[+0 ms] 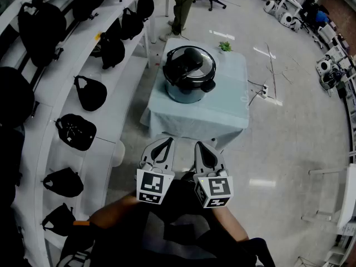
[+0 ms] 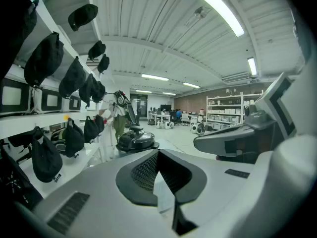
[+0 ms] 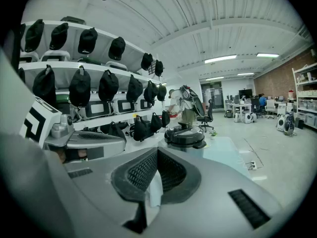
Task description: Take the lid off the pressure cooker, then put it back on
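Well, my left gripper point(image 1: 161, 149) and right gripper point(image 1: 206, 154) are both closed on nothing, side by side, well short of the table point(image 1: 227, 114). Nothing is done yet: the lid point(image 1: 188, 63) sits on the pressure cooker point(image 1: 186, 92) near the table's left edge. The shelf point(image 1: 114, 121) crowds that side, while the floor point(image 1: 289, 143) on the right gives room.

The pressure cooker point(image 1: 186, 92) stands on the table point(image 1: 225, 113) ahead of me, lid point(image 1: 189, 64) on. To my left run the shelves point(image 1: 105, 149).
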